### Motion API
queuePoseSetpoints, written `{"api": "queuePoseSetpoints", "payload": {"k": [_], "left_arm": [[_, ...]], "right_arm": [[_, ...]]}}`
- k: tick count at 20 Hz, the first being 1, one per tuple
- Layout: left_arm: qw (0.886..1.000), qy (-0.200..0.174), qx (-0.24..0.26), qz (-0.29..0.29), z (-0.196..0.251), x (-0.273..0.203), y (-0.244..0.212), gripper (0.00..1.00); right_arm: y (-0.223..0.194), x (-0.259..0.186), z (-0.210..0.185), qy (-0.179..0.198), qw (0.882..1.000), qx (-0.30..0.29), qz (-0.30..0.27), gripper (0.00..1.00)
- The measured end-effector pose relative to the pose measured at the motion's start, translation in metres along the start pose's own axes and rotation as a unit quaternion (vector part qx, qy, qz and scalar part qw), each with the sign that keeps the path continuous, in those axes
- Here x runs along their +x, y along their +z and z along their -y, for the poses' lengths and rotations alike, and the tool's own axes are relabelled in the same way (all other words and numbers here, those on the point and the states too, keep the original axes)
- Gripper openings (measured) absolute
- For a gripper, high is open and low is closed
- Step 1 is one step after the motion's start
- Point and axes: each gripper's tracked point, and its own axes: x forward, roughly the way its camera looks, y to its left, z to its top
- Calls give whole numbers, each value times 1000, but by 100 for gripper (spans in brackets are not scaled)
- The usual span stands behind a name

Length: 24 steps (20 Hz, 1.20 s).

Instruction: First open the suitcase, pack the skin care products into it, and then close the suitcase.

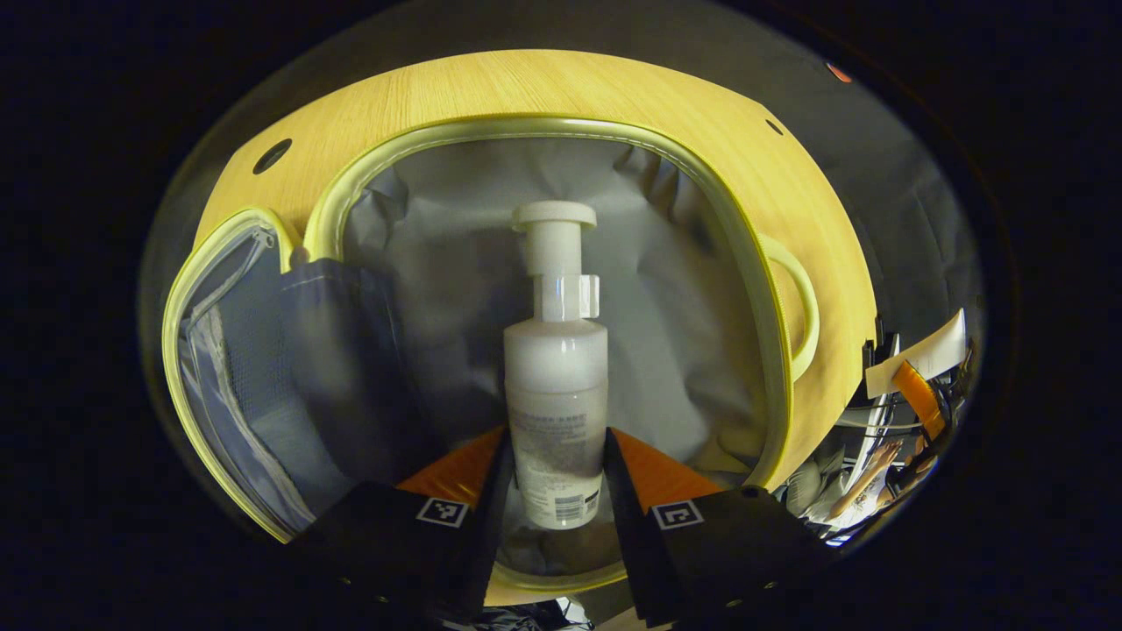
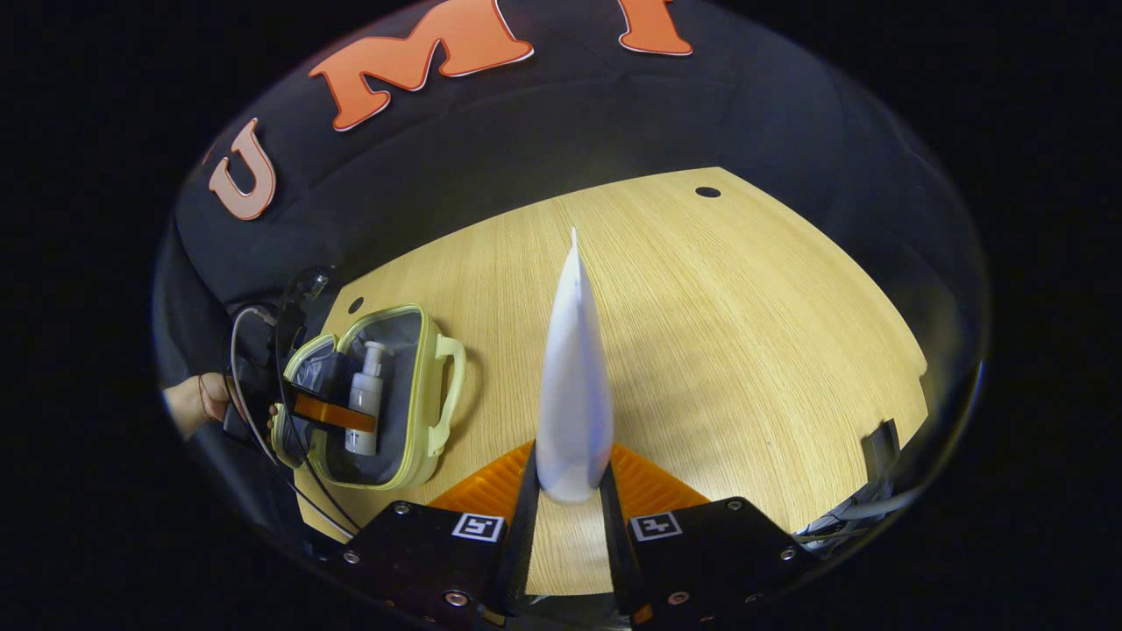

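Pump bottle point(image 1: 556, 394) between left jaws (over open suitcase point(image 1: 771, 350)) — tube point(image 2: 574, 386) between right.

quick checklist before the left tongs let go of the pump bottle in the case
1. Suitcase open, lid folded aside: ok.
2. Pump bottle over the grey lining, inside the rim: ok.
3. Left tongs shut on the bottle, both fingers pressing its lower body: ok.
4. Bottle resting on the lining, not hanging above it: cannot tell.
5. Room left in the case for the next item: ok, no other product seen inside.
6. Right tongs shut on the white tube, held above the table, away from the case: ok.
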Motion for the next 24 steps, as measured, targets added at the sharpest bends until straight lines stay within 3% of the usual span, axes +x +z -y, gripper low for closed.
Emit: {"api": "queuePoseSetpoints", "payload": {"k": [3, 4, 5, 7, 13, 15, 16, 17, 20, 21, 22, 24], "left_arm": [[1000, -15, -4, 10, 10, -3, 2, 66], [1000, -17, 0, 17, 15, -7, 3, 72], [1000, -13, 6, 28, 18, -11, 4, 88], [997, 13, 26, 73, 12, -25, 11, 99], [963, 58, 78, 250, 2, -111, 22, 99], [952, 66, 76, 290, -2, -140, 16, 99], [946, 69, 73, 307, -5, -160, 10, 99], [941, 74, 68, 323, -11, -183, 1, 99], [926, 91, 52, 363, -27, -248, -13, 99], [920, 100, 46, 376, -33, -267, -19, 99], [914, 113, 41, 388, -39, -285, -22, 99], [901, 138, 38, 409, -43, -318, -28, 99]], "right_arm": [[2, -3, -4, 3, 1000, -4, 1, 39], [4, -5, -7, 5, 1000, -7, 1, 39], [6, -7, -14, 8, 1000, -12, 1, 39], [17, -11, -26, 19, 999, -26, 4, 39], [51, -24, -111, 85, 994, -73, -5, 39], [49, -22, -150, 111, 989, -94, -32, 39], [43, -20, -168, 122, 986, -103, -51, 34], [32, -14, -185, 128, 982, -112, -77, 39], [5, 14, -217, 125, 972, -135, -148, 39], [-4, 25, -223, 118, 969, -136, -170, 43], [-17, 35, -229, 110, 966, -137, -192, 39], [-36, 54, -232, 84, 960, -141, -227, 39]]}}
